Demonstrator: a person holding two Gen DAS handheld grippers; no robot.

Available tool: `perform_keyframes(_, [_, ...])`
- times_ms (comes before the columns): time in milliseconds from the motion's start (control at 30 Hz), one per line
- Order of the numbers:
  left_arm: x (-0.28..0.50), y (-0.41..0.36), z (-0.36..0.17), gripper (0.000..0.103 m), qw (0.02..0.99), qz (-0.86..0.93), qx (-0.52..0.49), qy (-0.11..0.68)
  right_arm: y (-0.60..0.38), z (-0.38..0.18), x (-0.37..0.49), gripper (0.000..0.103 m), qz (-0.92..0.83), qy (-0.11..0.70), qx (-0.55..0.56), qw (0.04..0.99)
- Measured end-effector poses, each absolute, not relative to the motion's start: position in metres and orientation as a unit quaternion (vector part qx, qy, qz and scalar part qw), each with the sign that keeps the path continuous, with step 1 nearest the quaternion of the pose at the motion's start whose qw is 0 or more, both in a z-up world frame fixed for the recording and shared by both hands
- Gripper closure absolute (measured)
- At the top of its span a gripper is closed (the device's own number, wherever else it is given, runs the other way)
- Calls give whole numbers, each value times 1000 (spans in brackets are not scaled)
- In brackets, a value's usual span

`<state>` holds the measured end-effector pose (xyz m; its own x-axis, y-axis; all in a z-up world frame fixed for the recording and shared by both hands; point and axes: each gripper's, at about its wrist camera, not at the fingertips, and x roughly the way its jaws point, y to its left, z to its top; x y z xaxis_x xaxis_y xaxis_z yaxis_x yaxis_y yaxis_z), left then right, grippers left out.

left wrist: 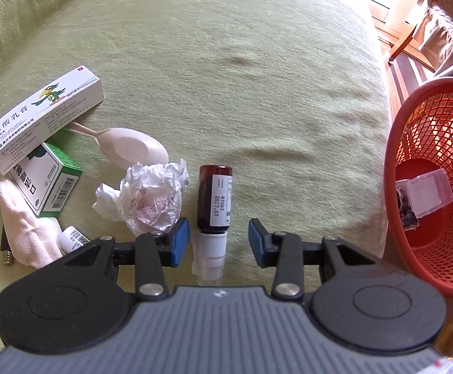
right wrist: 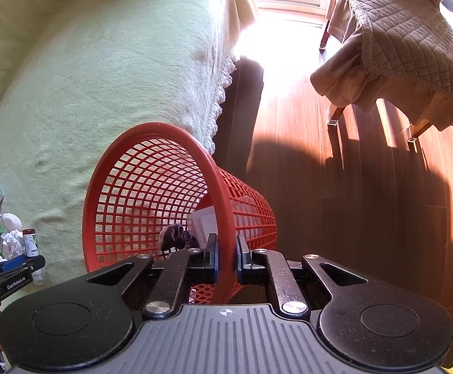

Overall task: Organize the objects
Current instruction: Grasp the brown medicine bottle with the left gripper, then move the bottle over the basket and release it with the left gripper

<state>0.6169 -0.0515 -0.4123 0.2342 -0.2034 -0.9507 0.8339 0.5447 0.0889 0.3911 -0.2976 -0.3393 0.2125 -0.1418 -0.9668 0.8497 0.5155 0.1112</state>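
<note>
My left gripper is open over the green sofa cover, its blue pads either side of the white cap of a small brown bottle that lies flat; the pads do not touch it. A crumpled paper ball lies just left of the bottle. My right gripper is shut on the rim of a red mesh basket, which is tilted toward the sofa. The basket holds a clear plastic packet and a dark item. The left gripper shows at the left edge of the right wrist view.
Left of the bottle lie a white medicine box, a green box, a pale spoon, a white cloth and a small white bottle. A wooden floor and a chair with a quilted brown cover are to the right.
</note>
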Motion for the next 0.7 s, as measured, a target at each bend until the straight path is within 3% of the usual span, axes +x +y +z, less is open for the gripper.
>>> perform_keyframes(167, [619, -59, -416, 74, 720, -350, 318, 507, -296, -340, 390, 96, -355, 518, 343, 698])
perform_keyframes(267, [621, -60, -417, 84, 719, -347, 315, 513, -296, -340, 390, 96, -354, 519, 343, 699])
perform_keyframes(700, [613, -47, -416, 84, 719, -340, 309, 522, -297, -342, 388, 96, -349, 520, 345, 699])
